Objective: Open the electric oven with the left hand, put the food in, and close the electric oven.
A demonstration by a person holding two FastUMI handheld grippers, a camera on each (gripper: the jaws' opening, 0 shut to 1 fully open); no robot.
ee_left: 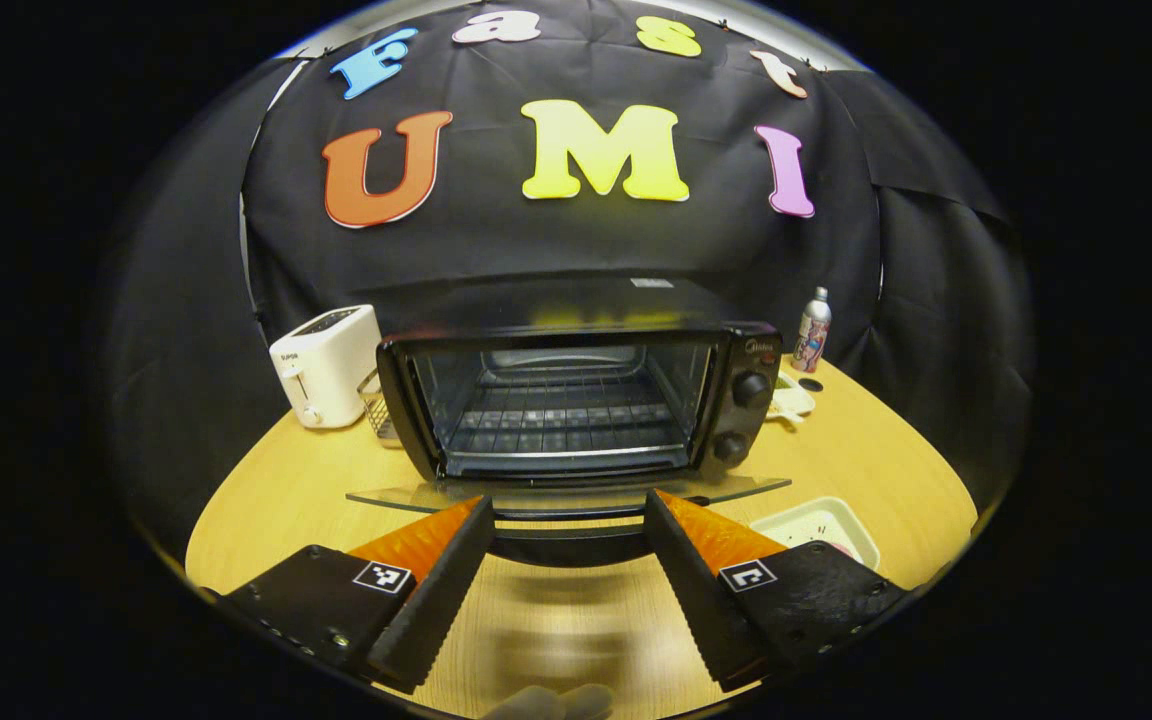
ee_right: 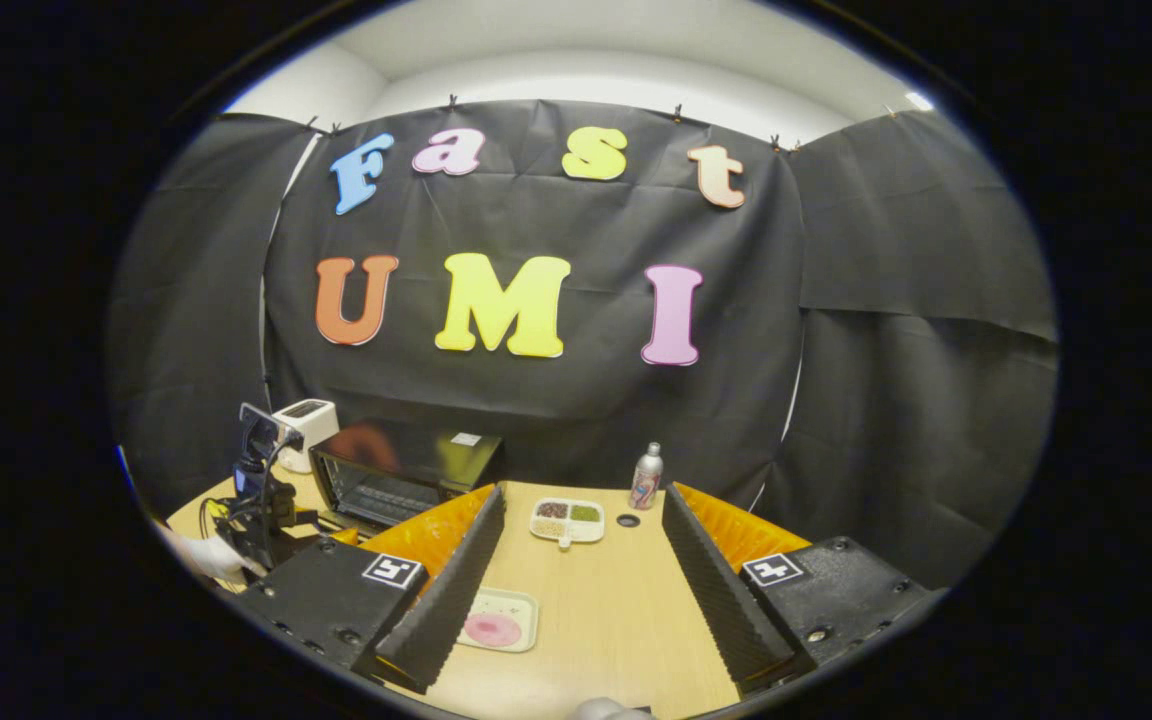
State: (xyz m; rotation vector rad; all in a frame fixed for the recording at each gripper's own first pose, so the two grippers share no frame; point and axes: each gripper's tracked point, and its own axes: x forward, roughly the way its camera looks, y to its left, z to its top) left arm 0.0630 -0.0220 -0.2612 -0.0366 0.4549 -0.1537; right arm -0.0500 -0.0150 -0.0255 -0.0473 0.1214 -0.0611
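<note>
The oven (ee_left: 576, 400) door lies flat open just before the wide left claw (ee_left: 568, 530), clearing the rack for the food tray (ee_right: 498, 620) under the wide right claw (ee_right: 581, 570).

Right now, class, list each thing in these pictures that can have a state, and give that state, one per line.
electric oven: door folded down, open; rack inside bare.
left gripper: open, fingers either side of the door handle.
right gripper: open, holding nothing.
food tray: on the table, not yet in the oven.
bottle: upright.
</note>
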